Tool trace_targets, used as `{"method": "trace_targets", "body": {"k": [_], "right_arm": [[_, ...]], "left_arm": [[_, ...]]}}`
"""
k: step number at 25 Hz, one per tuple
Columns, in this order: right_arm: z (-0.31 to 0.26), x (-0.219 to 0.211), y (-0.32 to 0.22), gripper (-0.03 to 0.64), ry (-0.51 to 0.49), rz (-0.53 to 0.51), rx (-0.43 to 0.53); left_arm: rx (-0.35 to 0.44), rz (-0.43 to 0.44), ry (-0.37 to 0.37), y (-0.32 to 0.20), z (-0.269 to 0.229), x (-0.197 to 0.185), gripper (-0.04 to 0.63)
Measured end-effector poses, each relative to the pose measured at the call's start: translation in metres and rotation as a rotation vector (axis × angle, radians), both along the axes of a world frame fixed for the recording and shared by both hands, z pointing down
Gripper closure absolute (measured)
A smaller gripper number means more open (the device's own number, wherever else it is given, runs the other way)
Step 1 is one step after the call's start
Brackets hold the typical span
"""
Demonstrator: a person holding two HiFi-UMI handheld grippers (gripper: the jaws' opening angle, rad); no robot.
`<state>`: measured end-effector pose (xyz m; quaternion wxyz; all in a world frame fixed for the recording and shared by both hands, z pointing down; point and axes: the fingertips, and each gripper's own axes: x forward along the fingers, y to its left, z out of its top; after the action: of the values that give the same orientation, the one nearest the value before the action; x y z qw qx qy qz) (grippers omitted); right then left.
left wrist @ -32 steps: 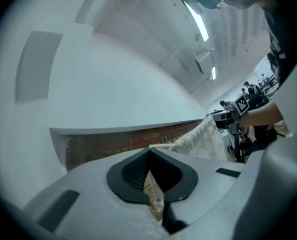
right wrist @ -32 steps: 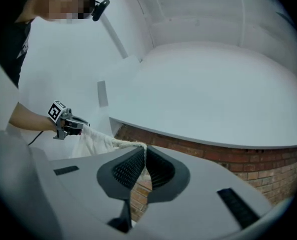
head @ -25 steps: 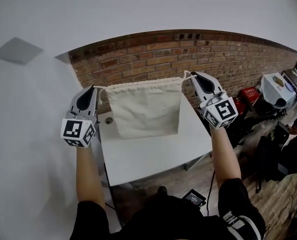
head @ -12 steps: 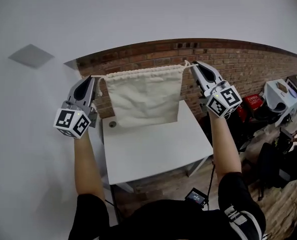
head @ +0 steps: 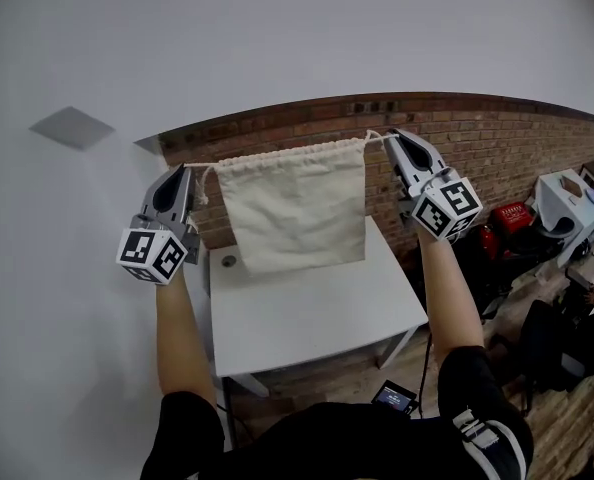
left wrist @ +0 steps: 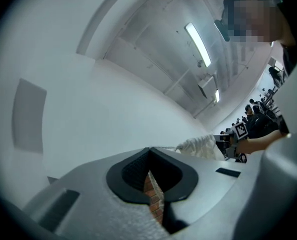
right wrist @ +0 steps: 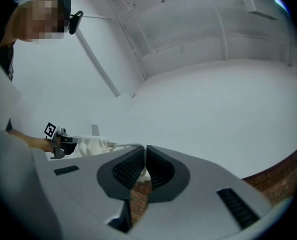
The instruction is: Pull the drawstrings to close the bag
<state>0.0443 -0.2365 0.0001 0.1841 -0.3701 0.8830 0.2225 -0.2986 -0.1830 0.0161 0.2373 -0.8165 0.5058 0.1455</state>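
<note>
I hold both higher now: left gripper [head: 184, 169] at 9 o'clock, right gripper [head: 392, 136] at 3, each clenched on a drawstring [head: 377, 138]. The bag [head: 295, 208] hangs between them with its mouth still wide, so I judge it needs more outward pull.

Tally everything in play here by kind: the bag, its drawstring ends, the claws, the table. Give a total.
Cream drawstring bag: 1
Drawstring ends: 2 (left drawstring end, right drawstring end)
Claws: 2 (left claw, right claw, each shut on its own drawstring end)
White table: 1
Total: 6
</note>
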Motion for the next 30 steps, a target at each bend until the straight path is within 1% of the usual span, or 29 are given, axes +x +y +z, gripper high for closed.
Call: {"method": "trace_targets", "body": {"k": [5, 8, 14, 18, 22, 30], "right_arm": [[-0.002, 0.014, -0.004, 0.604, -0.030, 0.031, -0.001], [-0.005, 0.024, -0.003, 0.604, -0.066, 0.040, 0.001], [-0.008, 0.036, -0.004, 0.604, -0.100, 0.077, 0.015], [-0.006, 0.049, -0.007, 0.604, -0.142, 0.096, 0.000], [-0.004, 0.058, -0.012, 0.604, -0.171, 0.121, -0.010], [-0.003, 0.073, -0.014, 0.604, -0.197, 0.163, -0.005]], "left_arm": [[0.040, -0.006, 0.039, 0.003, -0.007, -0.003, 0.580], [0.054, -0.056, 0.054, 0.004, -0.011, -0.009, 0.580], [0.073, -0.155, 0.091, 0.002, -0.009, -0.025, 0.580], [0.090, -0.218, 0.102, 0.004, -0.010, -0.029, 0.579], [0.088, -0.271, 0.123, 0.003, -0.009, -0.039, 0.580], [0.080, -0.389, 0.117, 0.003, -0.004, -0.053, 0.578]]}}
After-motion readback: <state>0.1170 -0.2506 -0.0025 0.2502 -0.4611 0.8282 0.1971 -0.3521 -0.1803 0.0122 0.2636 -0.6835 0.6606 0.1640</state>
